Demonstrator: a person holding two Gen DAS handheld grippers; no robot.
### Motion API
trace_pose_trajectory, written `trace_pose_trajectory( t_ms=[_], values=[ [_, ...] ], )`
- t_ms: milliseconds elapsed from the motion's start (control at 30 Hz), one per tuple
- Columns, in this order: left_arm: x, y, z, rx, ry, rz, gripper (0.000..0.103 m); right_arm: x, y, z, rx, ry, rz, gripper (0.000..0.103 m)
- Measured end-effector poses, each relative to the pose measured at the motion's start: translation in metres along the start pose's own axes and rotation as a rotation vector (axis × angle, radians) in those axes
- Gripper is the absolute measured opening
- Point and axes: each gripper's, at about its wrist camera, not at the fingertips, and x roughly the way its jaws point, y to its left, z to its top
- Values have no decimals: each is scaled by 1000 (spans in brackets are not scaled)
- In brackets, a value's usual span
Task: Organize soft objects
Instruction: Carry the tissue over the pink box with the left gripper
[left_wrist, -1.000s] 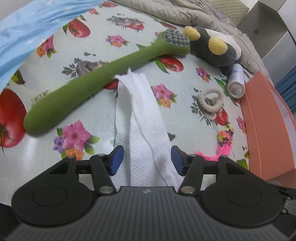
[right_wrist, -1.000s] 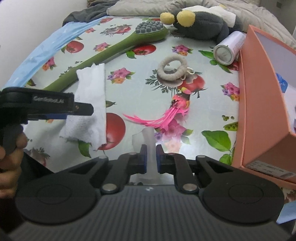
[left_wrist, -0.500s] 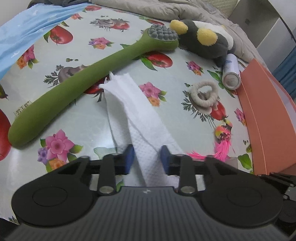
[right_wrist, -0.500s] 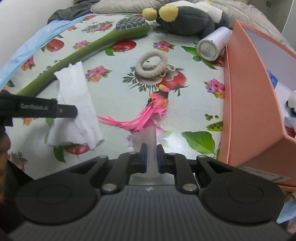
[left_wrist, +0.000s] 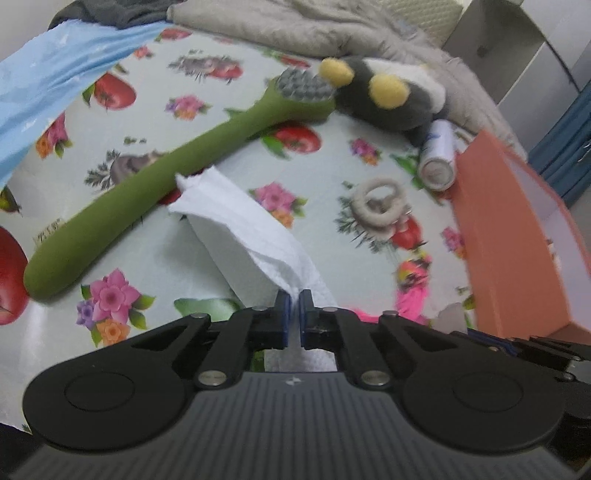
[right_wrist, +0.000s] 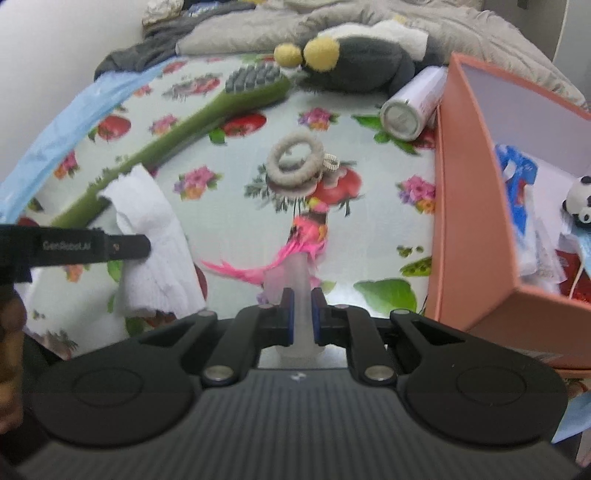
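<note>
Left hand-held gripper (left_wrist: 294, 295) pinched tight on white tissue (left_wrist: 243, 225), lying across the flowered bench (left_wrist: 155, 243) beside green brush (left_wrist: 177, 173). Right hand-held gripper (right_wrist: 303, 295) clamped on clear stem of pink feather toy (right_wrist: 295, 251), near orange box (right_wrist: 469, 221).

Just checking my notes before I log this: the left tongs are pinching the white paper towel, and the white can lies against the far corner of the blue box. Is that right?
One thing is off: the box is orange, not blue, as the right wrist view shows. The rest holds: the left tongs are pinching the white paper towel, and the white can lies against the box's far corner.
</note>
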Motion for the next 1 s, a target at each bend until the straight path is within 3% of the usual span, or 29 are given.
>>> trace_pose_trajectory(
  t_ms=[533, 1000],
  values=[
    [-70, -64, 28, 126, -111, -118, 6, -83, -15, 33, 59, -210, 32, 13],
    [-118, -129, 68, 224, -216, -222, 6, -135, -46, 62, 111, -361, -13, 13]
  ],
)
